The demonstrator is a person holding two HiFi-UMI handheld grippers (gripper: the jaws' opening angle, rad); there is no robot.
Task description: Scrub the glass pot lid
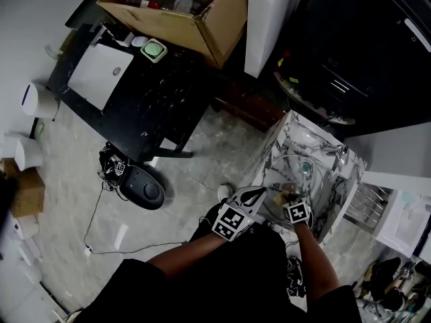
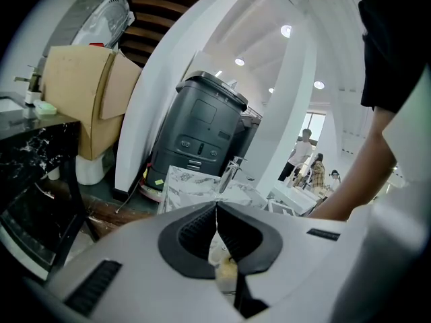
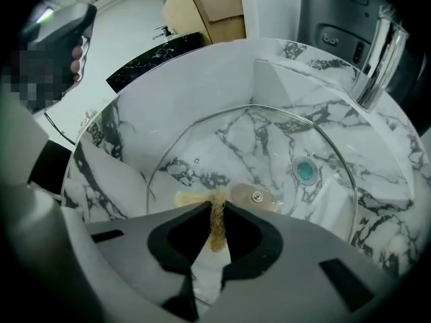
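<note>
Left gripper: clenching shut, seemingly pinching the lid's thin rim.
Right gripper: gripping a tan scrub pad and pressing it on the glass pot lid.
Lid: sitting inside the marble sink.
Risk: heavy pressing could be levering the lid from the pinch and knocking it against the sink.

Open studio hall; marble sink, cardboard box, black table, ceiling spotlights.

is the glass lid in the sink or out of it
In. The glass lid sits inside the marble sink; its drain shows through the glass.
</note>
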